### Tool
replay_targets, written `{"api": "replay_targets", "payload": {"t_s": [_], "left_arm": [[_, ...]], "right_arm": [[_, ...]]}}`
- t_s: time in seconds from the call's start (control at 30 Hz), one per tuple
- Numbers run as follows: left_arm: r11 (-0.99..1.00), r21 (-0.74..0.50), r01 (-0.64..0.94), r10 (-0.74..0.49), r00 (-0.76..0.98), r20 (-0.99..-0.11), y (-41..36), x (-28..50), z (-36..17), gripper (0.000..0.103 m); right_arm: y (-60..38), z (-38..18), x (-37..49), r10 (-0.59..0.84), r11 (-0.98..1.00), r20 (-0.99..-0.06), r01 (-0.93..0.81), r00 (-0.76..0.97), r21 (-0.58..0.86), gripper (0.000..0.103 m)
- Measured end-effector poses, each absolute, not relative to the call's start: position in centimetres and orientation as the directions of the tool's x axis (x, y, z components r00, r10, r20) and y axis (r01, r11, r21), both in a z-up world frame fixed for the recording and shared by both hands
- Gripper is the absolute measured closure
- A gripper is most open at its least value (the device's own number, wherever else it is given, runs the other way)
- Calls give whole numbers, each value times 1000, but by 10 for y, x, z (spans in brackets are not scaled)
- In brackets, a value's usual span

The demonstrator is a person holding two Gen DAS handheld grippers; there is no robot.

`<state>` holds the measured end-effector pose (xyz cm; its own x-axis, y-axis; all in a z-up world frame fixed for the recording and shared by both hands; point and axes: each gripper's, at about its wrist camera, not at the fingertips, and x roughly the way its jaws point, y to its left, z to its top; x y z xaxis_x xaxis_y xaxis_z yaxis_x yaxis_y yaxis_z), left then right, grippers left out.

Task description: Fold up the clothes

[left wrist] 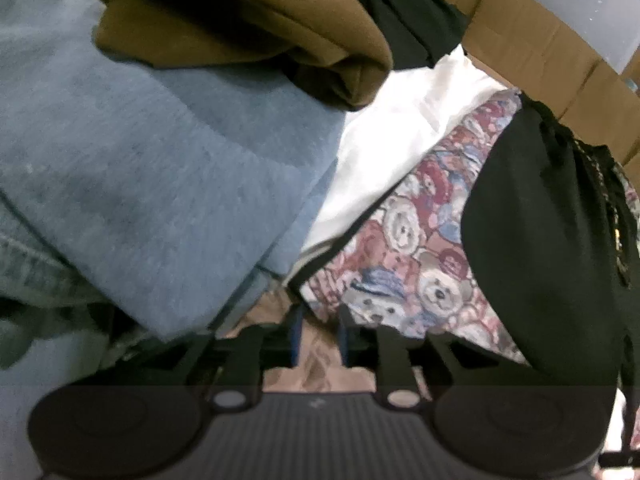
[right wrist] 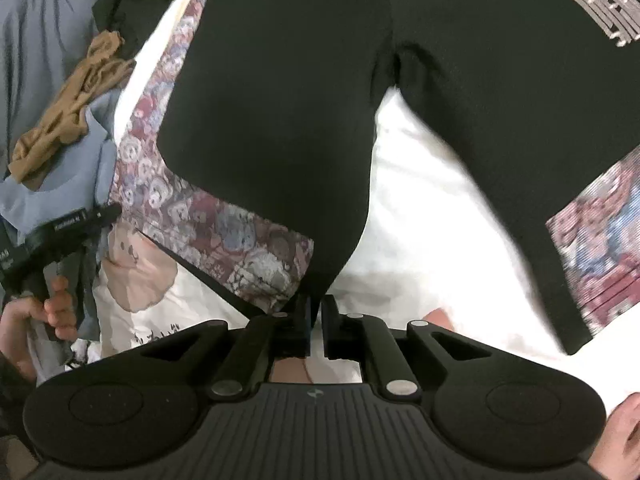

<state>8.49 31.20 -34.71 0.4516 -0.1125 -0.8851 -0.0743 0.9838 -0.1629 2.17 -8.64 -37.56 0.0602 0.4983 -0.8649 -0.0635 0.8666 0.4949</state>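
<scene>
Pinching the hem of one leg of the black shorts [right wrist: 280, 120], the right gripper [right wrist: 316, 312] is clamped on that corner, seemingly to lift it for a fold, while the shorts lie spread on the bear-print cloth [right wrist: 224, 232]. Left of the shorts, the left gripper [left wrist: 320, 332] hovers part-open, apparently gripping nothing, beside the blue sweater [left wrist: 152, 184].

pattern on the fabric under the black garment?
Teddy-bear print in maroon, blue and cream; clearest in the left wrist view.
</scene>
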Motion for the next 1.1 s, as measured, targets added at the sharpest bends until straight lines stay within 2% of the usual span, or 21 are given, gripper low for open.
{"api": "replay_targets", "payload": {"t_s": [0.1,0.17,0.53,0.6,0.67,0.73,0.83,0.93,1.03,1.1], "left_arm": [[980,-184,-69,-134,451,-882,309,79,-342,73],[978,-199,-58,-153,451,-879,305,77,-341,69],[983,-180,-48,-140,444,-885,302,74,-342,69],[983,-175,-50,-136,441,-887,304,73,-342,67],[983,-174,-52,-134,439,-888,304,73,-343,67],[983,-173,-55,-132,437,-890,304,73,-343,67],[984,-170,-50,-132,438,-890,304,72,-344,66],[985,-167,-44,-131,441,-888,304,72,-343,66],[984,-169,-60,-125,446,-886,306,72,-343,66],[979,-185,-80,-130,449,-884,310,74,-343,66]], "right_arm": [[-86,-363,24,499,865,-861,-105,95,490,86],[-80,-355,27,513,855,-851,-153,113,496,59],[-22,-366,36,471,825,-879,-389,72,410,58],[-13,-369,34,447,816,-892,-438,67,377,56],[-6,-371,32,426,807,-903,-477,63,348,50],[-2,-374,30,403,804,-913,-502,64,319,50],[1,-377,27,377,801,-923,-528,78,282,52],[3,-377,24,348,781,-933,-578,91,235,92],[-1,-372,26,370,775,-925,-578,85,257,102],[0,-367,24,382,757,-921,-597,76,265,102]]}}
